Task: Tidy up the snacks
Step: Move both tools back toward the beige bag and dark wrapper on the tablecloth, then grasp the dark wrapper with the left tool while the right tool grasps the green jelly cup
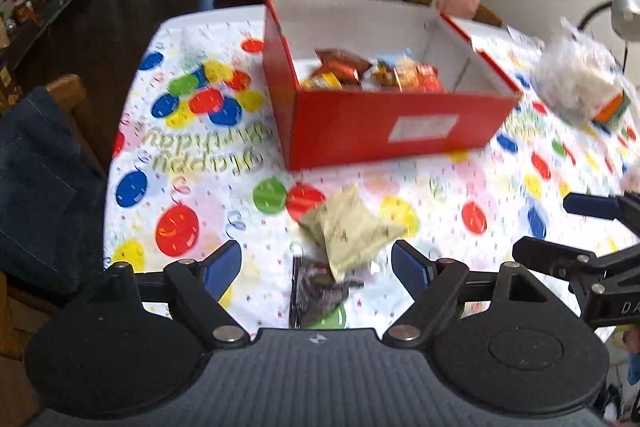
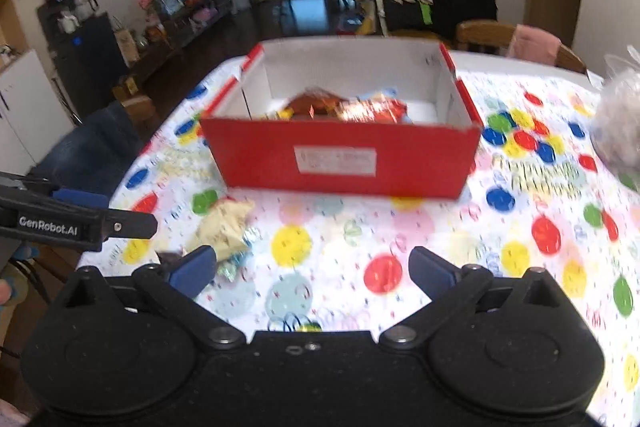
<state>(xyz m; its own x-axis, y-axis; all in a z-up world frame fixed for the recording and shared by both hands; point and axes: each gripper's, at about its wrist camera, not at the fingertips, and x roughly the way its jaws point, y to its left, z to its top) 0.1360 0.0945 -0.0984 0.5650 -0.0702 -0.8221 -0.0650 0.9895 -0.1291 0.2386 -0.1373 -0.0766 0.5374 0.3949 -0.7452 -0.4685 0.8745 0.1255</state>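
Note:
A red cardboard box [image 1: 384, 123] [image 2: 344, 155] stands open on the balloon-print tablecloth [image 1: 192, 155], with several bright snack packets [image 1: 372, 71] inside. In front of it lies a beige snack packet [image 1: 352, 227] [image 2: 224, 227], overlapping a dark packet [image 1: 316, 291]. My left gripper [image 1: 318, 263] is open. The beige packet's near end lies between its blue pads [image 1: 224, 263], and neither pad touches it. My right gripper [image 2: 314, 267] is open wide over bare tablecloth, just right of the beige packet, with nothing between its fingers. Each gripper shows at the edge of the other's view.
A clear plastic bag [image 1: 576, 79] [image 2: 616, 123] with more items sits on the table's right side. A chair draped in dark denim [image 1: 40, 167] stands at the left edge. At the far side is a chair with a pink cloth [image 2: 532, 43].

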